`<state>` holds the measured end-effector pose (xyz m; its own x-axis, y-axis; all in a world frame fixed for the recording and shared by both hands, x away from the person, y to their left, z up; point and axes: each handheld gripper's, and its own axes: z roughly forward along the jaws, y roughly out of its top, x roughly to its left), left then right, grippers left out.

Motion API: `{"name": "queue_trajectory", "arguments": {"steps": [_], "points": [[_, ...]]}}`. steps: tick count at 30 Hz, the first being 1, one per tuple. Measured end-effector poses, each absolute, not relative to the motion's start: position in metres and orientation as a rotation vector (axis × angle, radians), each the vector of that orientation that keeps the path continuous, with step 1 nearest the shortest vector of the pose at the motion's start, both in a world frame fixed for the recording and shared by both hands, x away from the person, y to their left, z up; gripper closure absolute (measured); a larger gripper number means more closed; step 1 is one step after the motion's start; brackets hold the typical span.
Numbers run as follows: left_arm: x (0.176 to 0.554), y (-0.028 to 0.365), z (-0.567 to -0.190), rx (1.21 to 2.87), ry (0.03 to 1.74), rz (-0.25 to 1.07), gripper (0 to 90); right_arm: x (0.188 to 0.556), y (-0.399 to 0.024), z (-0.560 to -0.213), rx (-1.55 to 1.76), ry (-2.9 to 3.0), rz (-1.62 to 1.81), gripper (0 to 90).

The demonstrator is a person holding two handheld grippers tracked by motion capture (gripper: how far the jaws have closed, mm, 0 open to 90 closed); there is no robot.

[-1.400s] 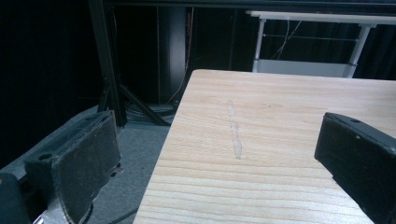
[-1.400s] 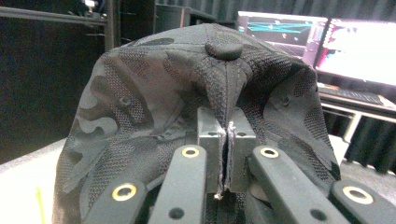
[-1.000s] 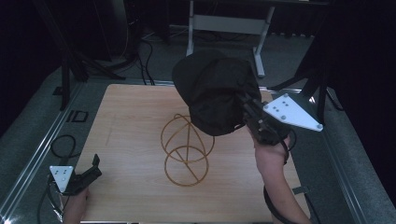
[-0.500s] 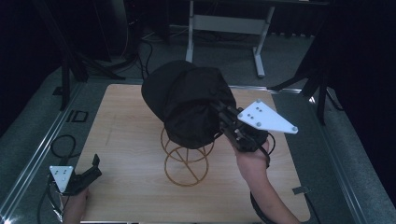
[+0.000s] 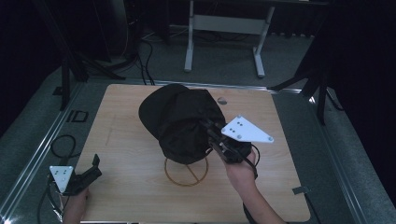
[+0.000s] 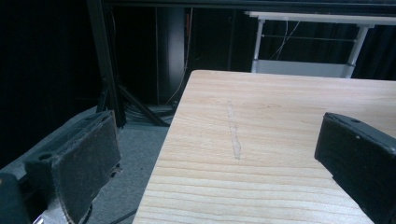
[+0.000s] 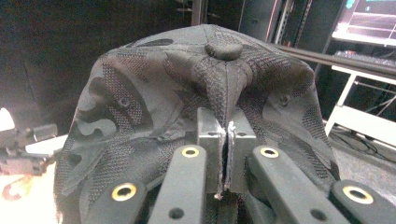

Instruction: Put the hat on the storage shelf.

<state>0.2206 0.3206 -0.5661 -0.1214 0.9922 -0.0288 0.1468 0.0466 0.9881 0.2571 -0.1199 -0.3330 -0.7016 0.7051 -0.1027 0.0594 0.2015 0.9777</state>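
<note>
At the centre of the high view, a dark cap is seen over a wire stand, whose round base lies on the wooden table; the upper part of the stand is hidden by the cap. The cap is gripped from the lower right of the frame by the right gripper, which is carried by a hand coming up from the bottom edge. A grey three-cornered plate is seen on top of this gripper.

What cannot be read from above is given by the right gripper view: the two jaws are closed together on a fold of the cap, just below the small round button on its crown, and a dark camouflage pattern is shown on the fabric. At the far left of this view, part of the other gripper is seen, small and blurred.

Near the lower left corner of the high view, the left gripper is held low at the table edge, well apart from the cap. In the left gripper view its jaws are shown spread wide with nothing between them, and only the bare table with a faint scratch line lies ahead.
</note>
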Motion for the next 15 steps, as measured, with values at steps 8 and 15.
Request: {"name": "queue_trajectory", "arguments": {"steps": [8, 15], "points": [[0.221, 0.32, -0.566, 1.232, 1.426, 1.194, 0.5, 0.264, -0.121, -0.355, 0.748, 1.983, 1.506, 87.2], [0.221, 0.321, -0.566, 1.237, 1.424, 1.195, 0.5, 0.268, -0.12, -0.367, 0.767, 2.013, 1.498, 87.0]]}}
